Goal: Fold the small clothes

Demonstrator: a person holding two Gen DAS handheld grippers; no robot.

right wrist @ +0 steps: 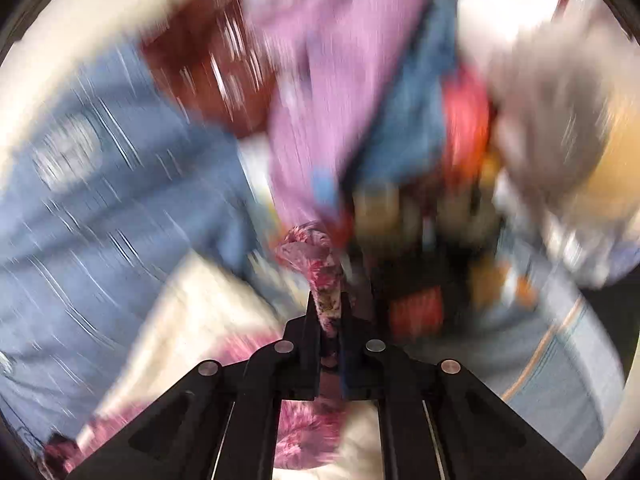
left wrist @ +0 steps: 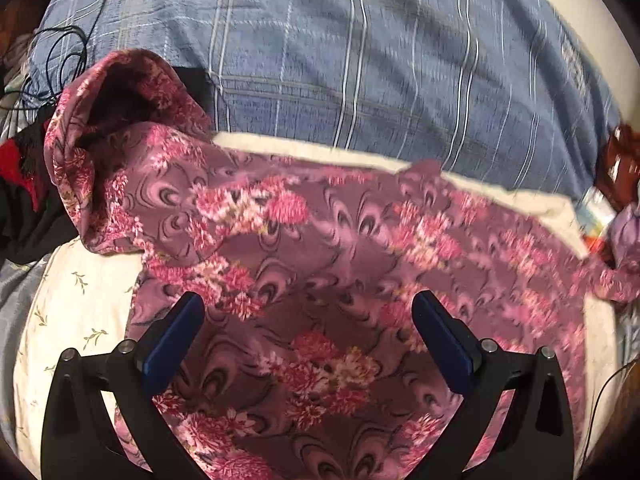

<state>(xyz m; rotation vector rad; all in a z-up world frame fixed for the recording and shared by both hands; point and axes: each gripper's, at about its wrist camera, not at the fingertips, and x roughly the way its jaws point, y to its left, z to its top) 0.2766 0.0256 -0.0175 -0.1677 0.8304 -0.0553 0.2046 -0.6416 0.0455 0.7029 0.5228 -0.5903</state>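
Garment: we see the floral purple cloth (left wrist: 320, 248) spread on a cream sheet (left wrist: 80, 304).
Writing: none we can read.
Left gripper (left wrist: 308, 320): jaws wide, poised over the cloth.
Right gripper (right wrist: 329, 312): pinched tight on a bunched edge (right wrist: 320, 272).
Backdrop: blue plaid bedding (left wrist: 360, 72).

In the right wrist view we see almost everything smeared by motion blur: the pile of clothes (right wrist: 400, 128) at 12 o'clock cannot be told apart. The floral garment (left wrist: 320, 248) is cut off at 6 o'clock in the left wrist view, and its right end at 3 o'clock is blurred. The colourful items (left wrist: 600, 216) there stay unreadable.
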